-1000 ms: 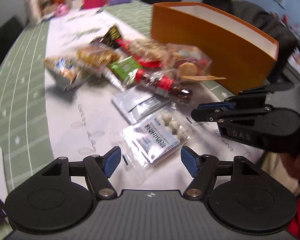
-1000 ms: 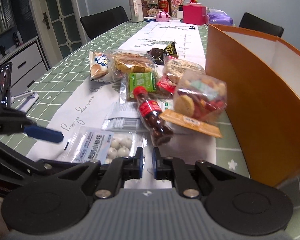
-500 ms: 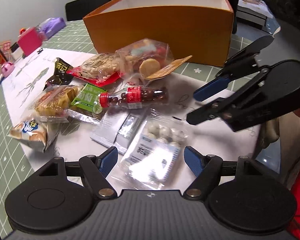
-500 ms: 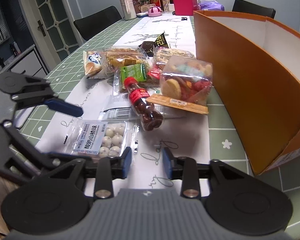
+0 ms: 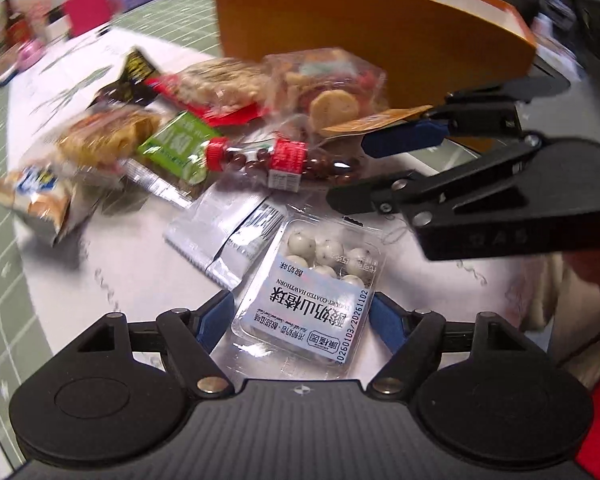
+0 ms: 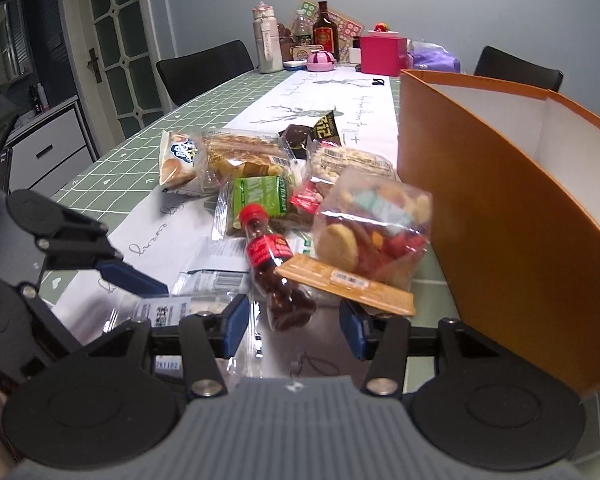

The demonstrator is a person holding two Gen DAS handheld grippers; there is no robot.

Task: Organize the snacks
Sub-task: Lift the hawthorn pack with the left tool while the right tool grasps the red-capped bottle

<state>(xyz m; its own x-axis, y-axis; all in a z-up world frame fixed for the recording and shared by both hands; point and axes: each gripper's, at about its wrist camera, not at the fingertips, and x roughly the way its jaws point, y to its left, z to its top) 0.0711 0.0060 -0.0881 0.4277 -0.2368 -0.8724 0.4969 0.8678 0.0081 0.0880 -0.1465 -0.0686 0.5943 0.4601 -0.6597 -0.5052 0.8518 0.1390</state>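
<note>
A pile of snack packs lies on the white runner beside an orange box [image 5: 380, 40], which also shows in the right wrist view [image 6: 500, 216]. My left gripper [image 5: 302, 314] is open, its blue pads on either side of a clear pack of yogurt-coated hawthorn balls [image 5: 312, 292]. My right gripper [image 6: 294, 326] is open just in front of a small red-capped bottle of brown candies [image 6: 276, 272], also in the left wrist view [image 5: 284, 160]. A clear bag of cookies [image 6: 372, 232] lies by the box.
Two silver sachets [image 5: 224, 236] lie left of the hawthorn pack. Bread packs [image 6: 220, 156], a green pack [image 6: 260, 200] and a nut bar [image 6: 352, 164] fill the pile. Bottles and a pink box [image 6: 380, 54] stand at the far end. Black chairs line the table.
My right gripper opened from shut and moved up to the candy bottle. My left gripper moved forward so that the hawthorn pack now lies between its pads.
</note>
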